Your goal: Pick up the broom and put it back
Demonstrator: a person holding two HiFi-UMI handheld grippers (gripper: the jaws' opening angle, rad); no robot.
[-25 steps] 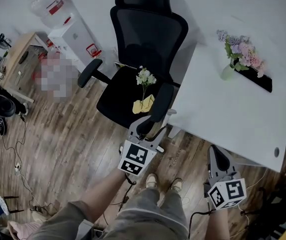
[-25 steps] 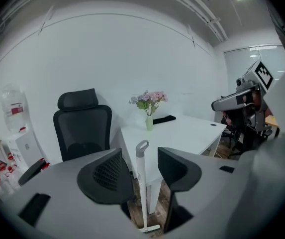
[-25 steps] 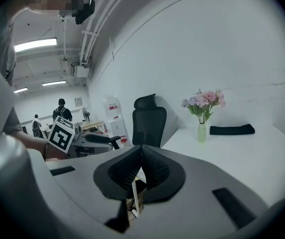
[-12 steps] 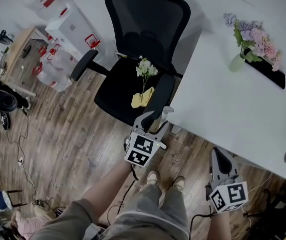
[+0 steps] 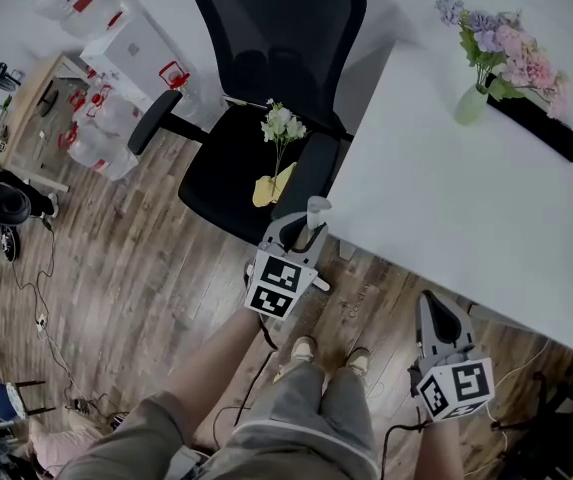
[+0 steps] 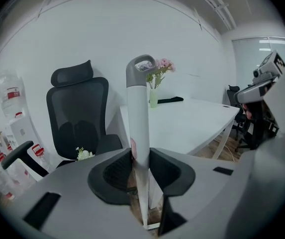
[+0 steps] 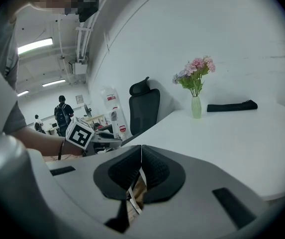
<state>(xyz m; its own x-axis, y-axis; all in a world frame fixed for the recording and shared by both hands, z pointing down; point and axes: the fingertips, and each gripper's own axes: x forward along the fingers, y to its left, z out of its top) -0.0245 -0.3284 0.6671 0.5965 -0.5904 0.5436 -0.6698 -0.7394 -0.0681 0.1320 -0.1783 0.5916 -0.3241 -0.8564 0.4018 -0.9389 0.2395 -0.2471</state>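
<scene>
The broom's white handle (image 6: 140, 113) with a grey cap stands upright by the table's corner; its head is hidden. In the head view only the capped top (image 5: 316, 207) shows. My left gripper (image 6: 141, 166) has just been closing and its pads now press the handle from both sides, a little below the cap. Seen from above, the left gripper (image 5: 299, 230) sits in front of the chair's seat. My right gripper (image 5: 436, 314) hangs low at the right under the table edge, apart from the broom. Its jaws (image 7: 141, 166) are shut with nothing between them.
A black office chair (image 5: 266, 78) stands just behind the handle, with a small flower sprig (image 5: 278, 128) and a yellow cloth on its seat. A white table (image 5: 466, 198) fills the right, bearing a vase of flowers (image 5: 481, 68). Water bottles (image 5: 96, 138) and cables lie left on the wood floor.
Both grippers have sunk. The left one has come up to the broom handle and its wide jaws have closed onto it. The right gripper stays shut.
</scene>
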